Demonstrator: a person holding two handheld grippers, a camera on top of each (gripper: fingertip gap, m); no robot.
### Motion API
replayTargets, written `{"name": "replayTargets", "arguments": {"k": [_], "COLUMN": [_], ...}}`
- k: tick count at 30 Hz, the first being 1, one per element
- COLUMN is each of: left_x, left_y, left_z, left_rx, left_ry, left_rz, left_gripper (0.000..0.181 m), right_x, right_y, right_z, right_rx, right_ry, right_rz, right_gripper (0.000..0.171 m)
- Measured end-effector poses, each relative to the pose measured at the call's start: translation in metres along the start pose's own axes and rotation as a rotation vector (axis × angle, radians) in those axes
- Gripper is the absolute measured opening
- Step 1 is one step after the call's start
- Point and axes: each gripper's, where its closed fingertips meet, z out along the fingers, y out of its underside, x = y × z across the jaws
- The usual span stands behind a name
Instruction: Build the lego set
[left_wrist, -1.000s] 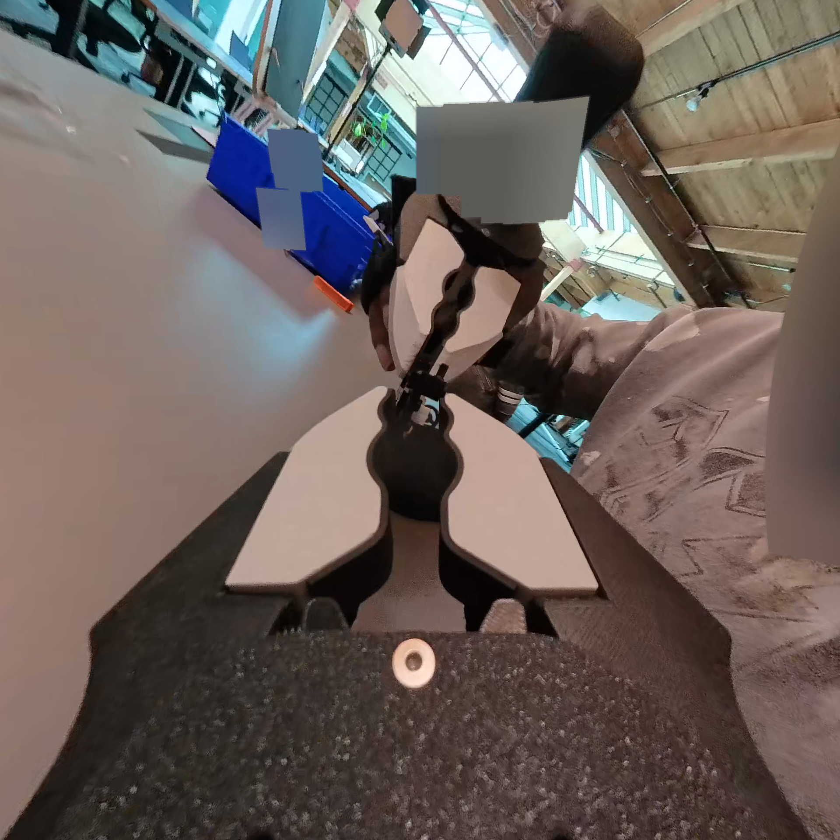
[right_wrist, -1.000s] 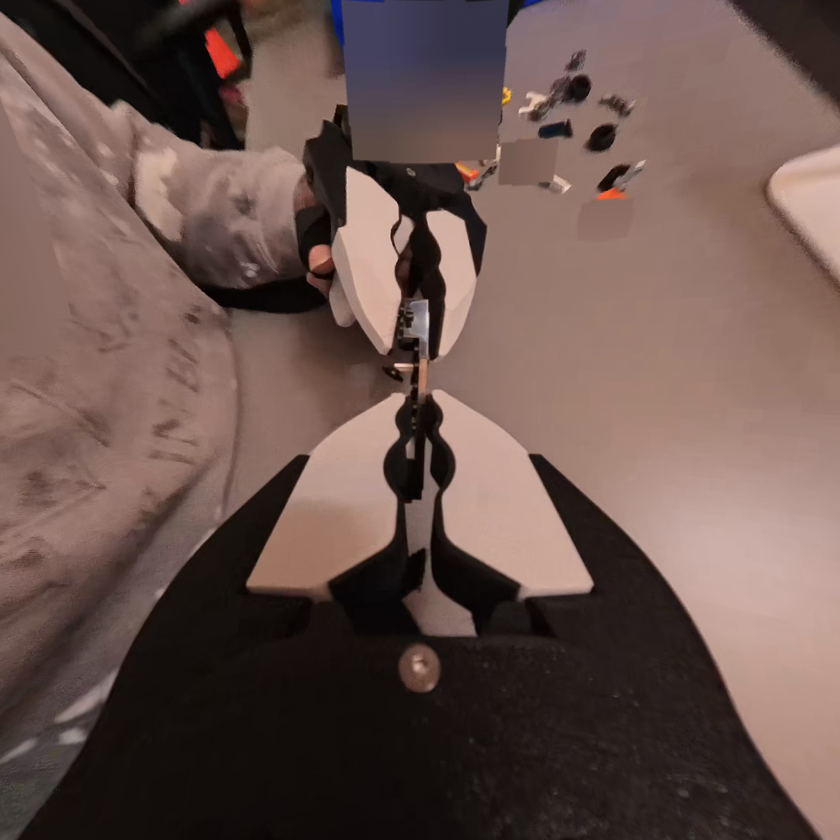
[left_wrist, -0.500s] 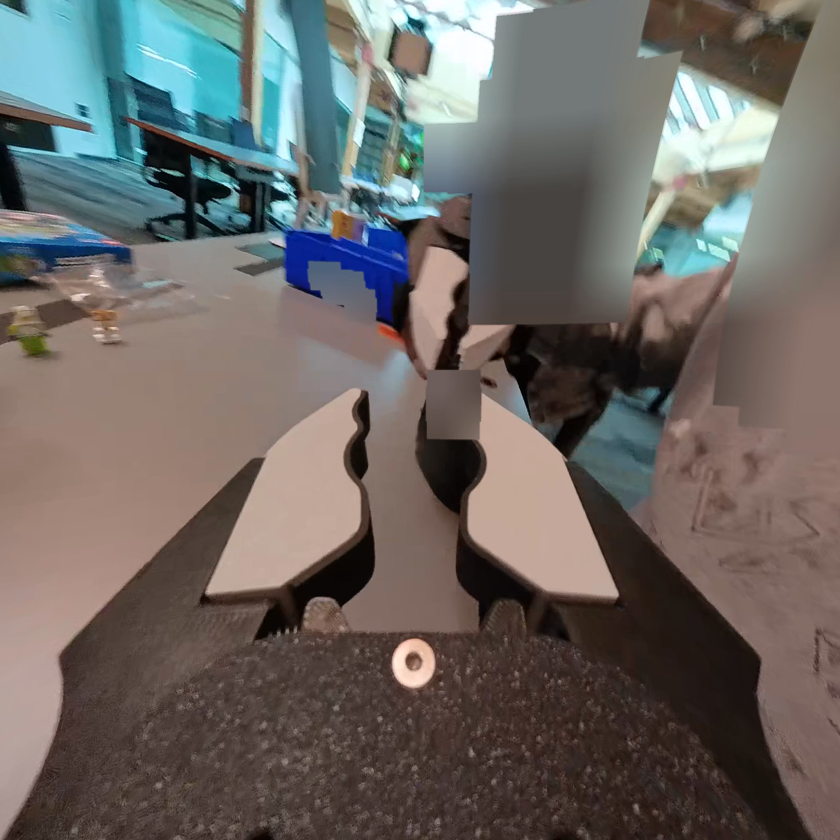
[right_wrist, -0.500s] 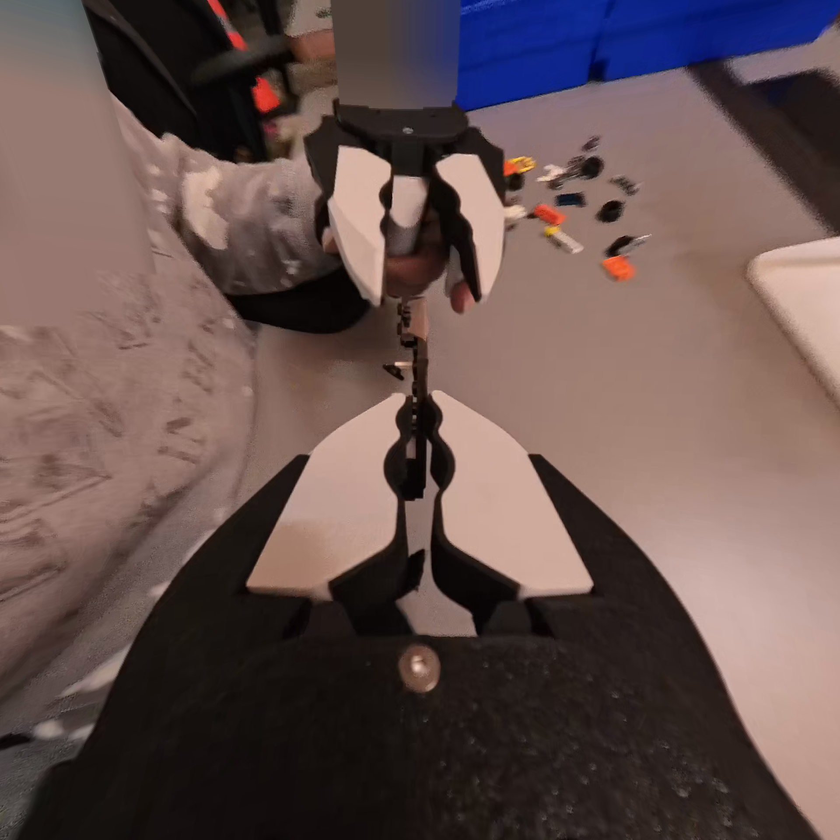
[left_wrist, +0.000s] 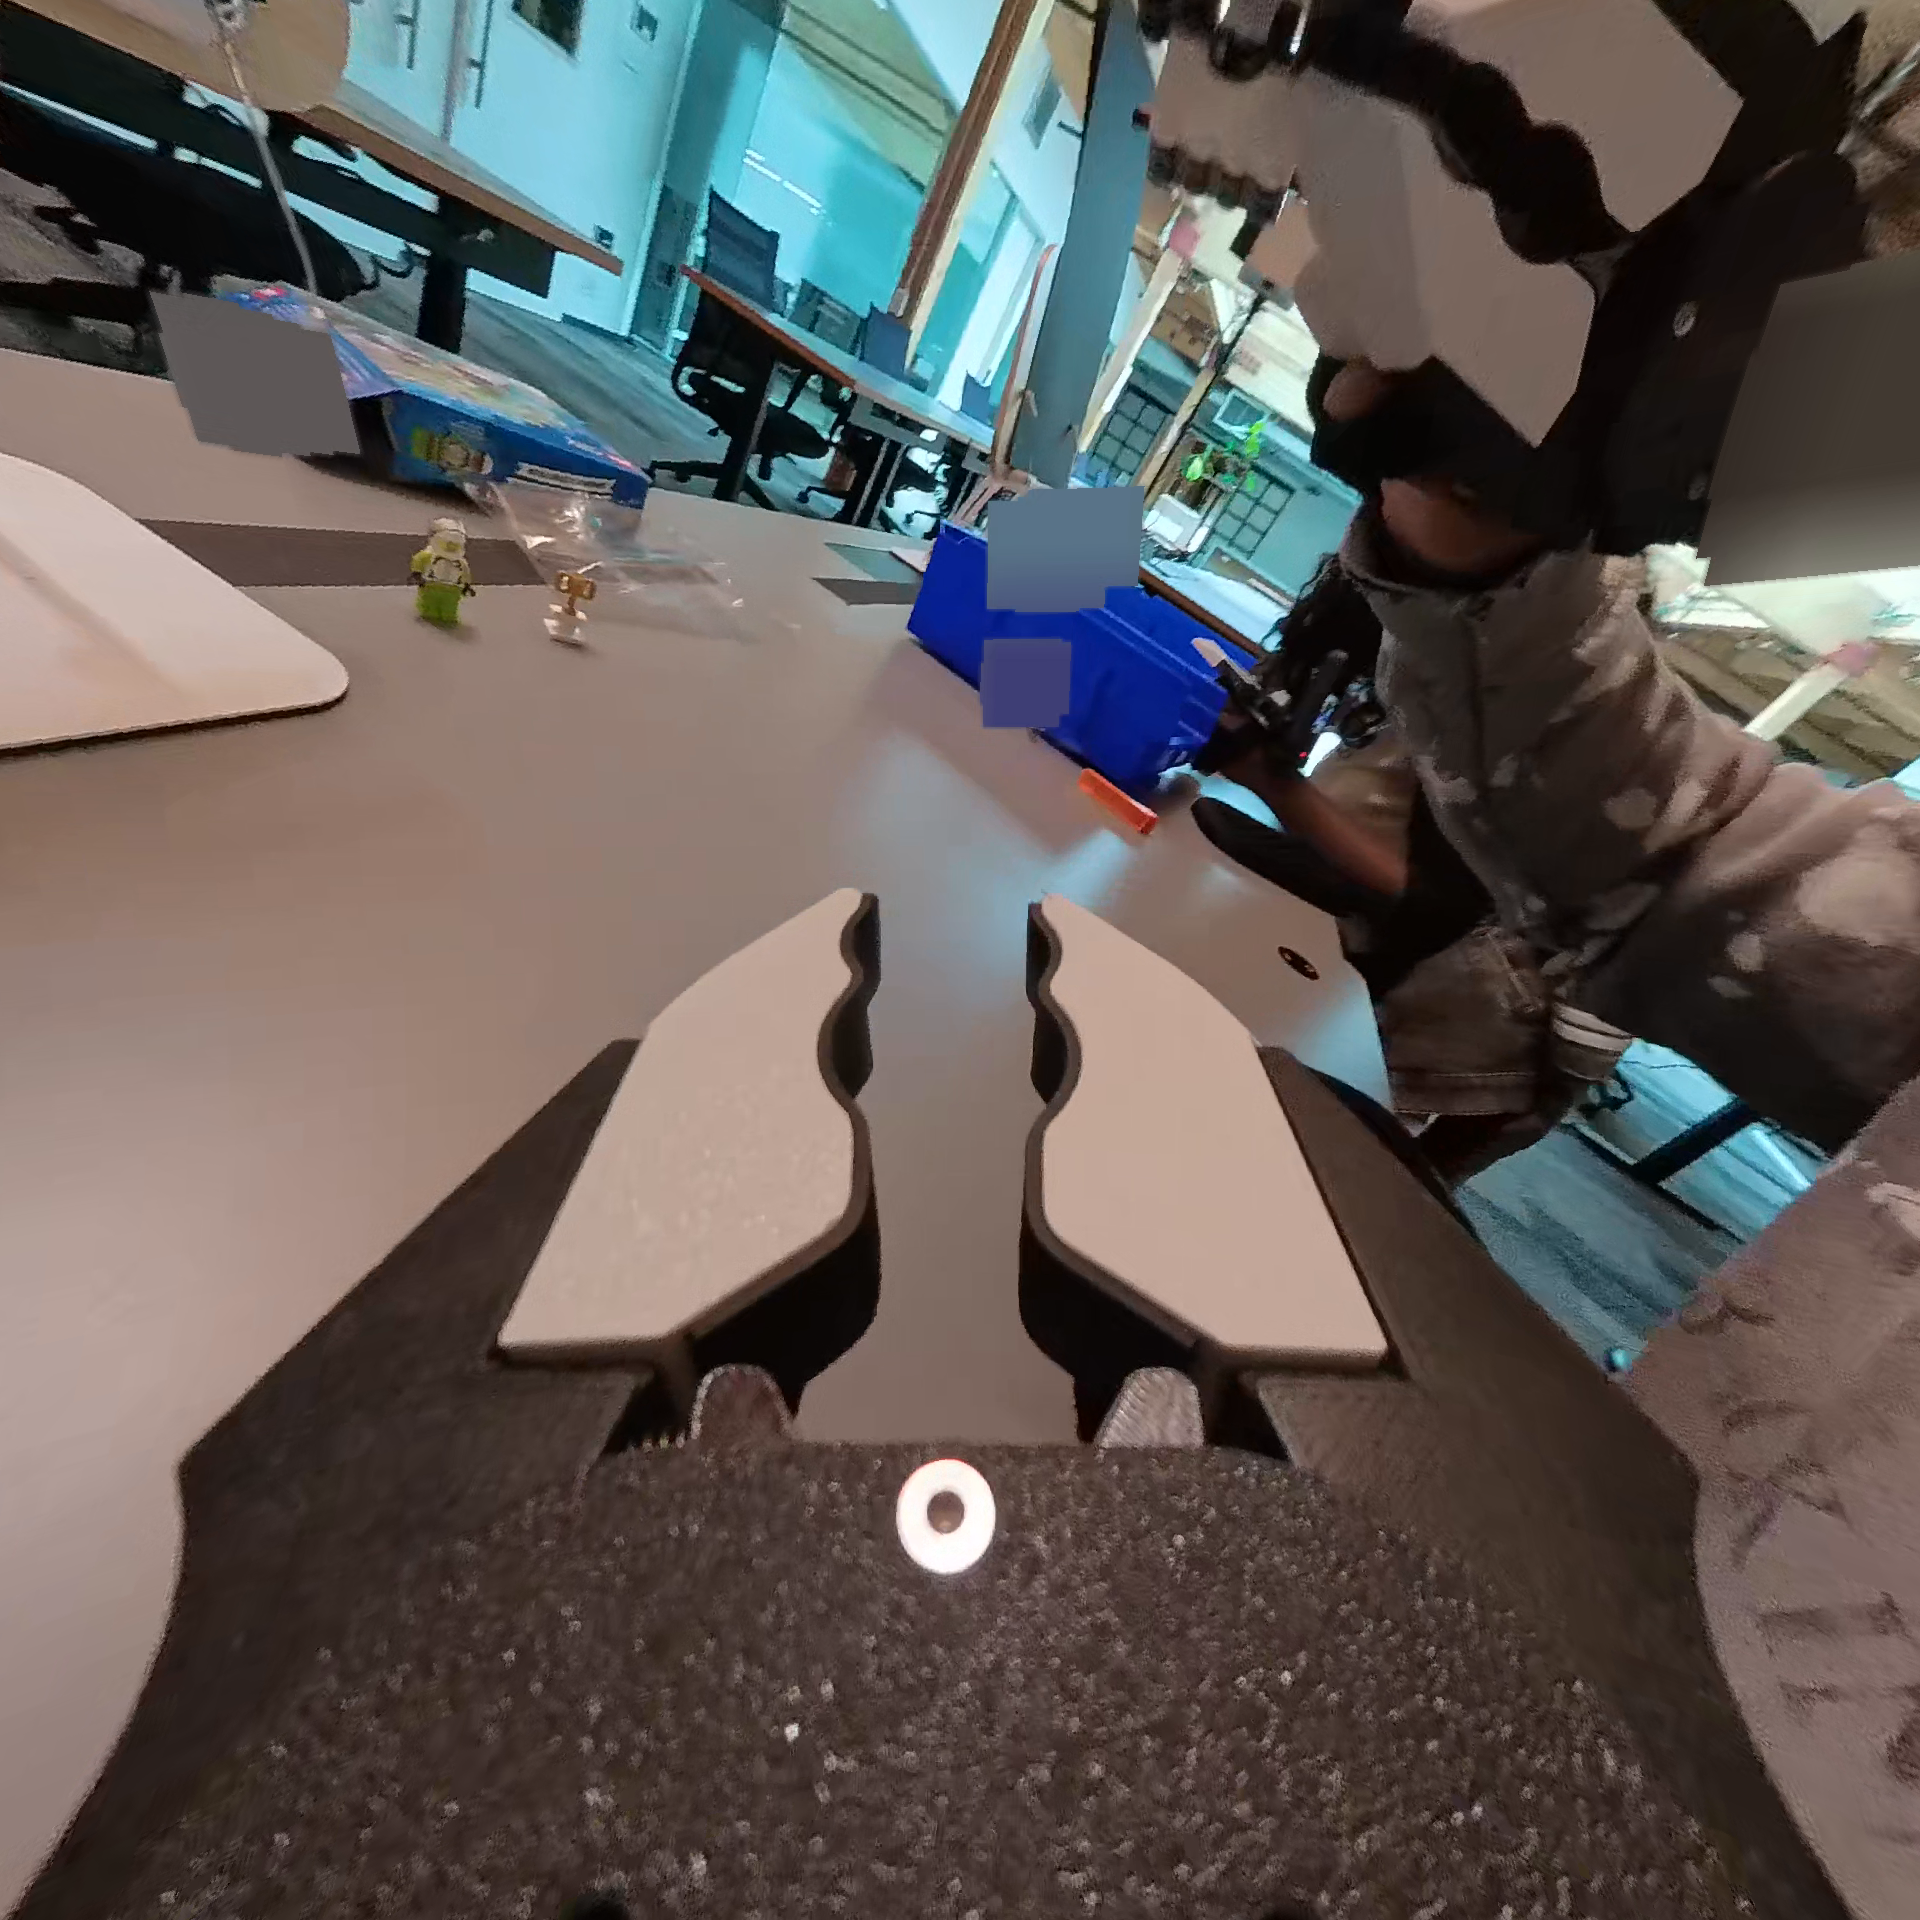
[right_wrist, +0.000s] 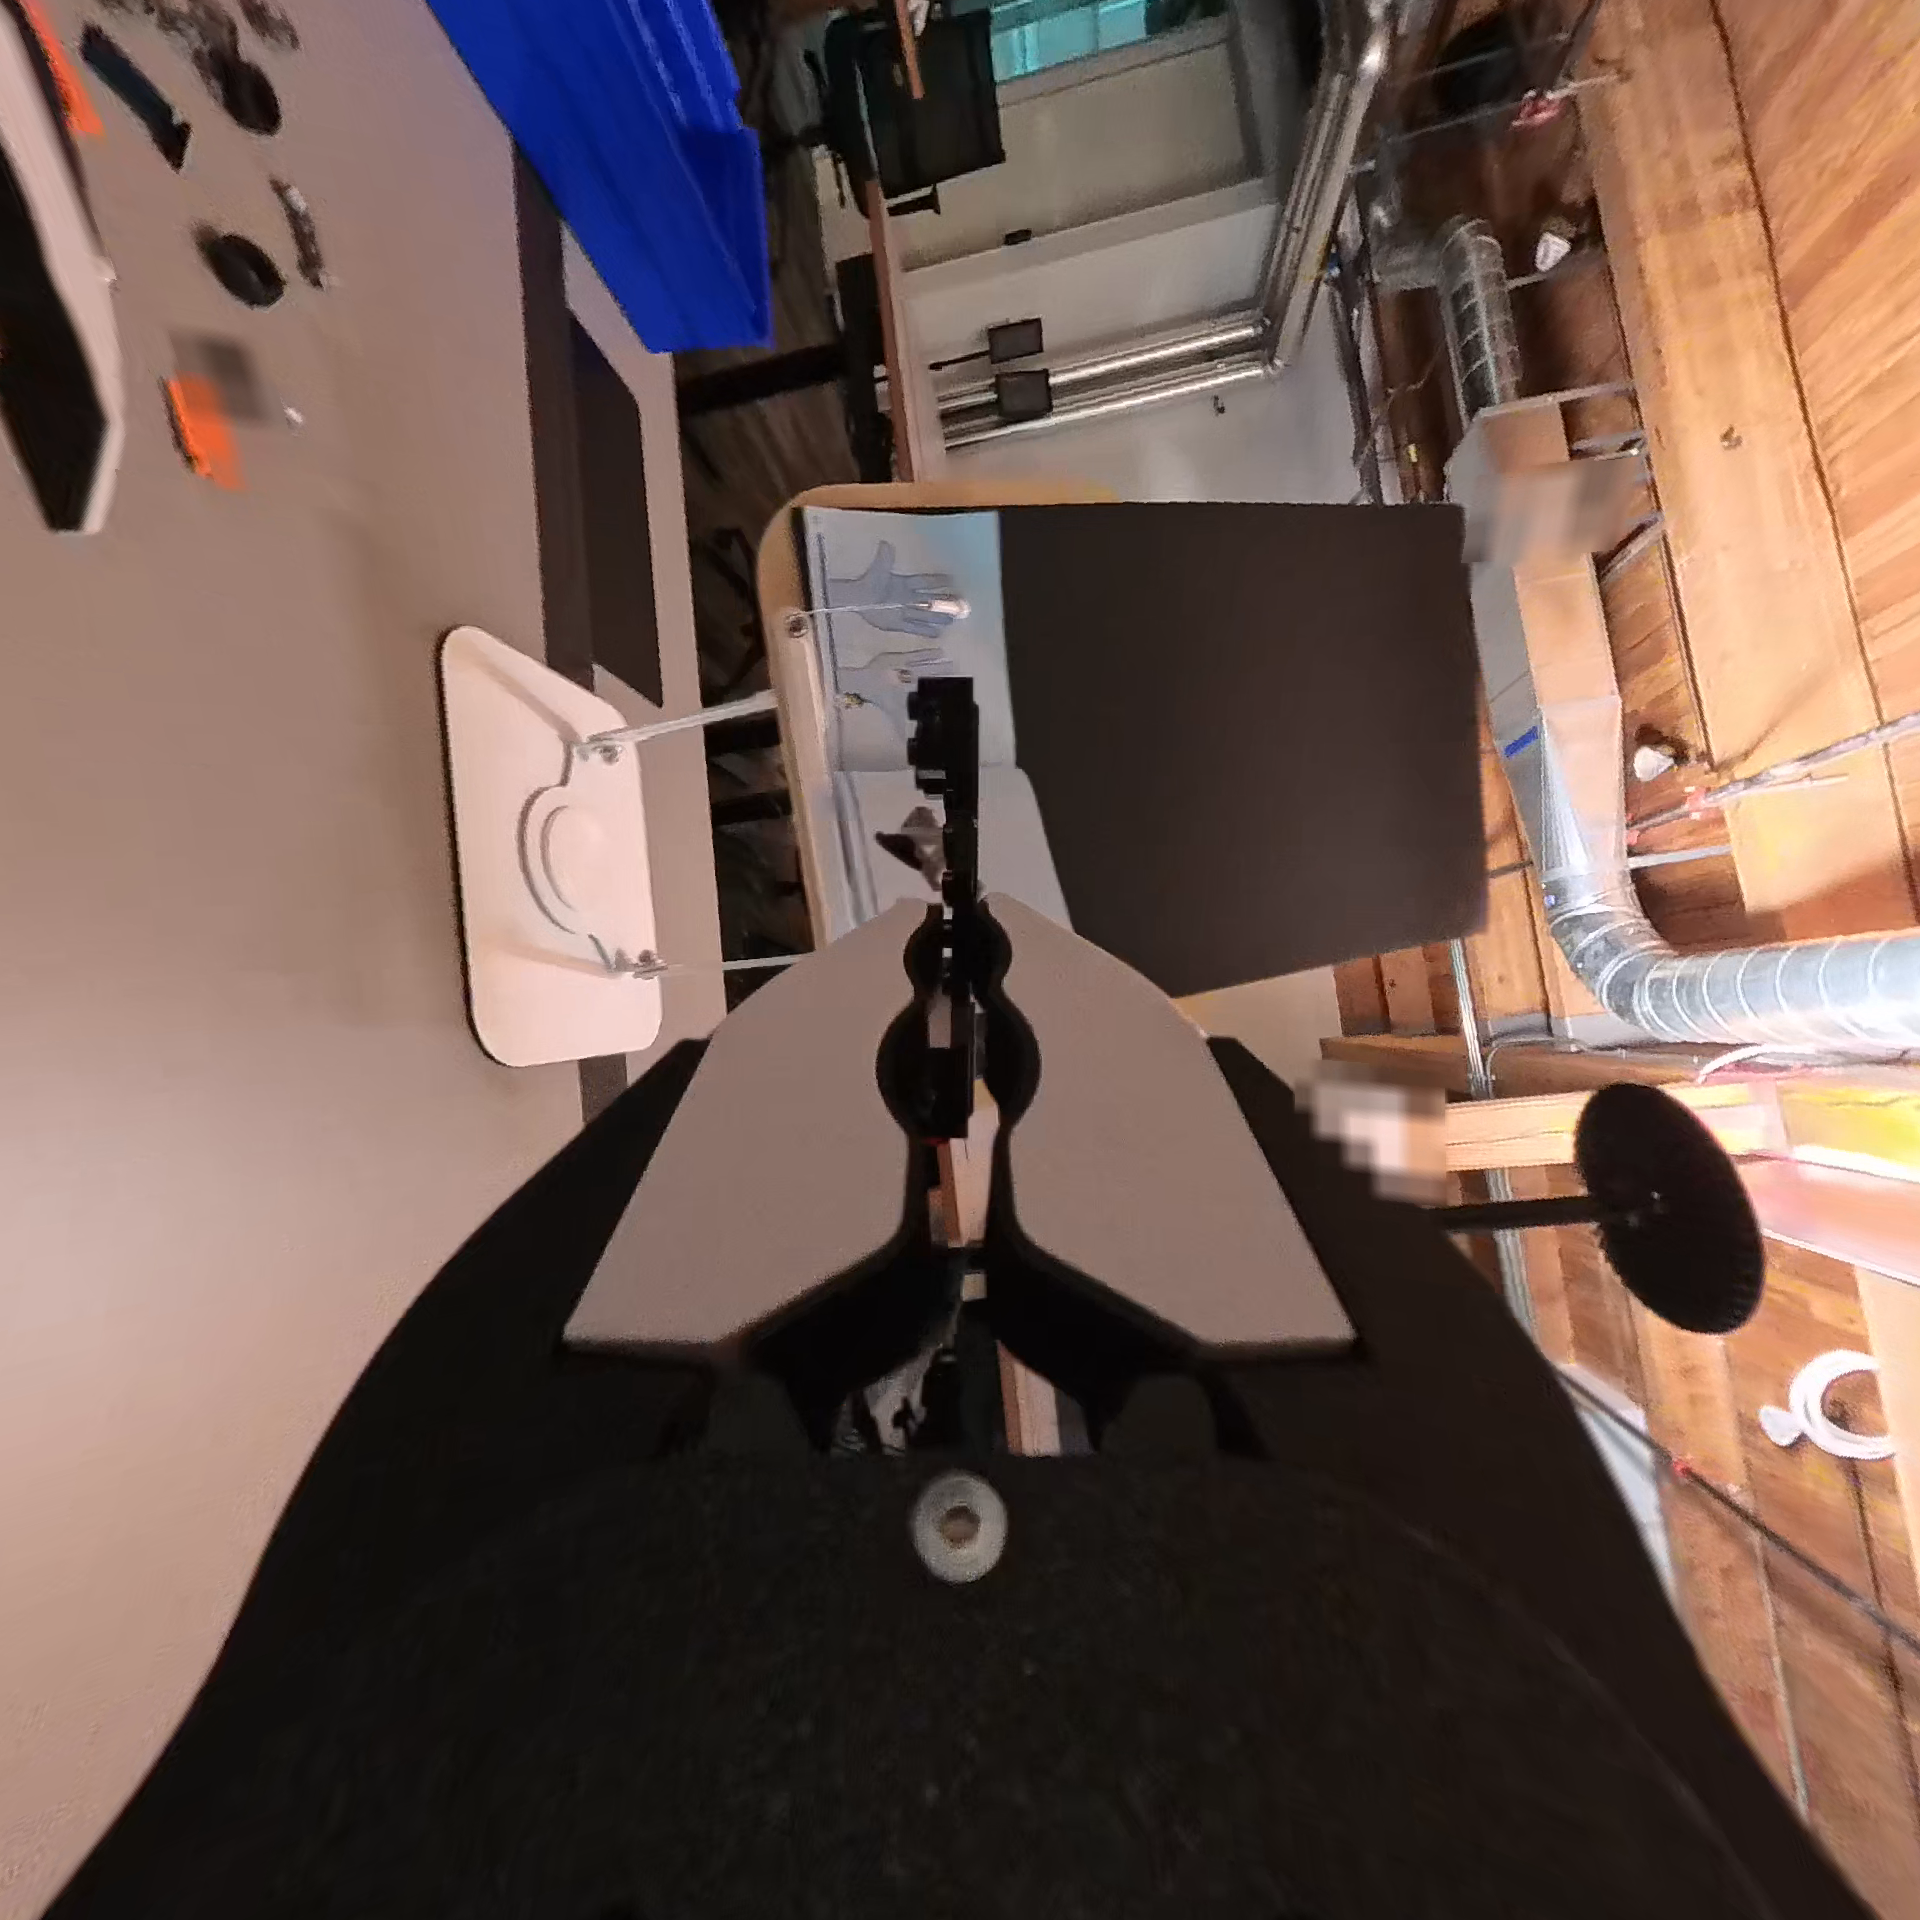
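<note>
My right gripper (right_wrist: 961, 912) is shut on a thin black lego assembly (right_wrist: 948, 774) that sticks out past its tips, held in the air and rolled on its side. My left gripper (left_wrist: 951, 912) is open and empty, low over the grey table (left_wrist: 520, 852). In the left wrist view the right gripper (left_wrist: 1455, 197) shows high at the top right, apart from the left one. Loose lego pieces (right_wrist: 241, 265) and an orange piece (right_wrist: 203, 428) lie on the table at the upper left of the right wrist view.
A white tray (left_wrist: 135, 634) lies at the left. A green minifigure (left_wrist: 445, 574), a small gold and white piece (left_wrist: 569, 611), a plastic bag (left_wrist: 634, 556) and a lego box (left_wrist: 499, 436) sit beyond. A blue bin (left_wrist: 1122, 686) and an orange piece (left_wrist: 1117, 802) are ahead right. The person's sleeve (left_wrist: 1610, 790) fills the right. Across from one pair of fingers to the other is roughly 15 cm.
My left gripper opened, let go of the black assembly and drew back low over the table. My right gripper kept the assembly, lifted away and rolled onto its side.
</note>
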Motion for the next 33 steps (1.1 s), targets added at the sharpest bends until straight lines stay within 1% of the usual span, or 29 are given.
{"name": "replayTargets", "arguments": {"k": [4, 6, 8, 14, 18, 20, 23, 26, 29, 33], "left_x": [-0.008, -0.008, -0.009, -0.013, -0.012, -0.013, -0.014, -0.016, -0.016, 0.002], "left_y": [0.001, 0.001, 0.003, 0.008, 0.01, 0.01, 0.009, 0.008, 0.01, 0.024], "left_z": [0.0, 0.0, 0.0, 0.002, 0.003, 0.003, 0.002, 0.0, 0.001, 0.006], "left_rx": [-0.007, -0.002, -0.006, -0.033, -0.037, -0.037, -0.039, -0.044, -0.069, -0.142], "left_ry": [-0.064, -0.072, -0.077, -0.107, -0.107, -0.11, -0.117, -0.132, -0.134, -0.006], "left_rz": [0.03, 0.034, 0.037, 0.073, 0.077, 0.08, 0.093, 0.12, 0.164, 0.18], "left_gripper": [0.026, 0.026, 0.026, 0.025, 0.025, 0.025, 0.026, 0.027, 0.03, 0.031], "right_x": [-0.037, -0.044, -0.04, -0.008, -0.015, -0.034, -0.073, -0.115, -0.149, -0.18], "right_y": [0.0, 0.0, 0.001, 0.006, 0.005, 0.004, -0.001, -0.011, -0.022, -0.037], "right_z": [0.007, 0.009, 0.01, 0.014, 0.018, 0.021, 0.021, 0.012, -0.003, -0.03], "right_rx": [-0.012, -0.017, -0.023, -0.024, -0.001, 0.011, 0.008, -0.007, -0.012, 0.041], "right_ry": [-0.05, -0.057, -0.044, -0.001, -0.064, -0.19, -0.499, -0.851, -1.157, -1.553], "right_rz": [-0.058, -0.065, -0.052, 0.032, 0.185, 0.377, 0.724, 0.986, 1.12, 1.22], "right_gripper": [0.005, 0.005, 0.005, 0.005, 0.004, 0.005, 0.005, 0.005, 0.005, 0.005]}}
